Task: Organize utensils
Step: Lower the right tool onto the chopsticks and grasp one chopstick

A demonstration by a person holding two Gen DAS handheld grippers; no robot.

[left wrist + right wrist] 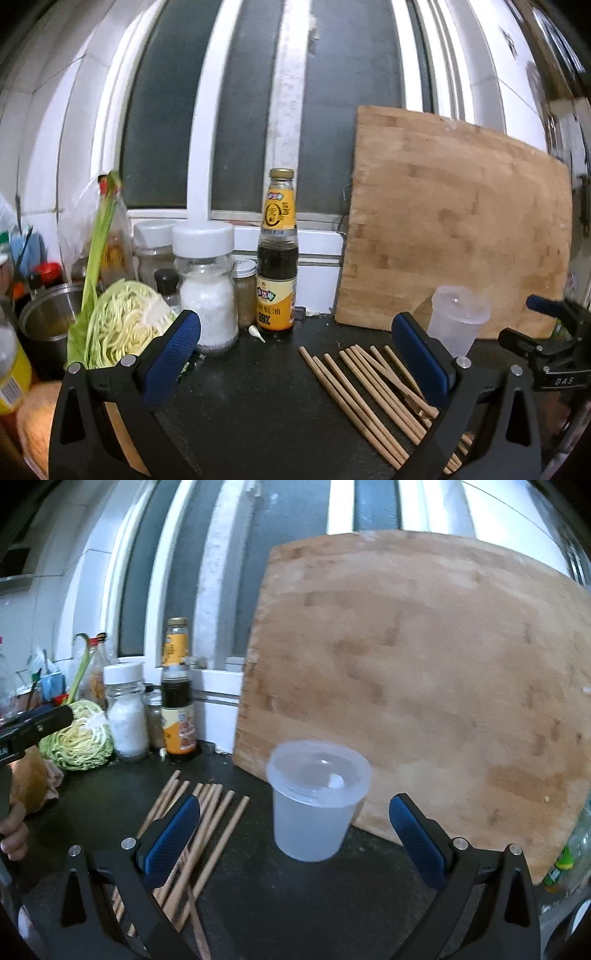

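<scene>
Several wooden chopsticks [369, 395] lie loose on the dark counter, also in the right wrist view as chopsticks [207, 823]. A translucent plastic cup [314, 801] stands upright in front of the cutting board; the left wrist view has the cup [456, 317] behind my right finger. My left gripper [295, 354] is open above the counter, left of the chopsticks, holding nothing. My right gripper [295, 838] is open, its fingers either side of the cup and a little nearer than it, not touching. The right gripper body [554, 339] shows at the far right.
A wooden cutting board [424, 672] leans against the window. Sauce bottle [277, 258], salt jar [207, 280], cut cabbage [122, 328] and a metal pot [44, 321] crowd the back left. A green bottle [565, 860] sits at right. A hand [14, 834] holds the left gripper.
</scene>
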